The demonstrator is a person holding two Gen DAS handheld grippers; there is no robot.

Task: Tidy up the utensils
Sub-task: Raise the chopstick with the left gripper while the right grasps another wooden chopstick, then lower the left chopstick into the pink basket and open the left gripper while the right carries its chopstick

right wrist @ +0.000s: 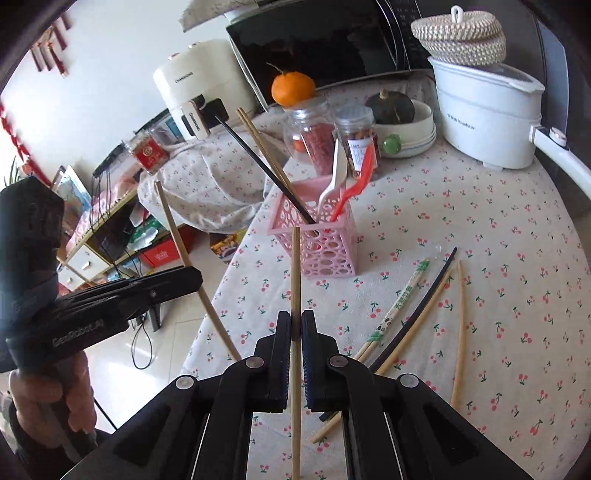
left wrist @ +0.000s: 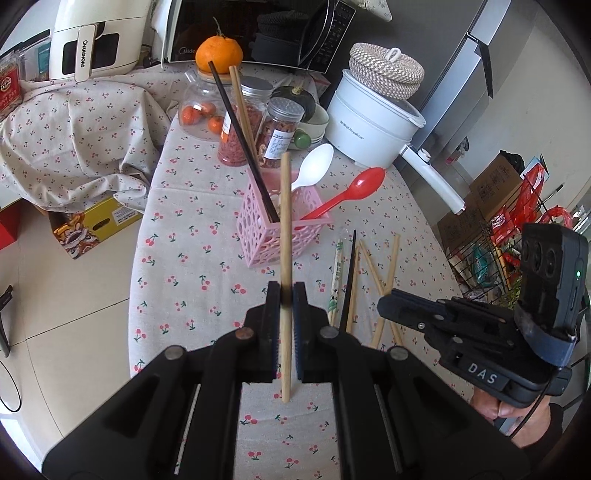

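A pink perforated holder [left wrist: 275, 230] [right wrist: 319, 236] stands on the cherry-print table and holds a black chopstick [left wrist: 240, 140], a wooden chopstick, a white spoon [left wrist: 314, 166] and a red spoon [left wrist: 354, 192]. My left gripper [left wrist: 285, 295] is shut on a wooden chopstick [left wrist: 285, 229], held upright in front of the holder; it also shows in the right wrist view [right wrist: 181, 251]. My right gripper [right wrist: 295, 325] is shut on another wooden chopstick [right wrist: 295, 273], upright, near the holder. Several loose chopsticks [right wrist: 417, 306] [left wrist: 354, 280] lie on the table to the right.
Behind the holder stand glass jars [left wrist: 243, 122] with an orange [left wrist: 219, 53] on top, a white electric pot [left wrist: 373, 118] with a woven lid, a microwave [left wrist: 258, 29] and a white appliance [left wrist: 92, 37]. The table edge [left wrist: 136, 266] drops to the floor on the left.
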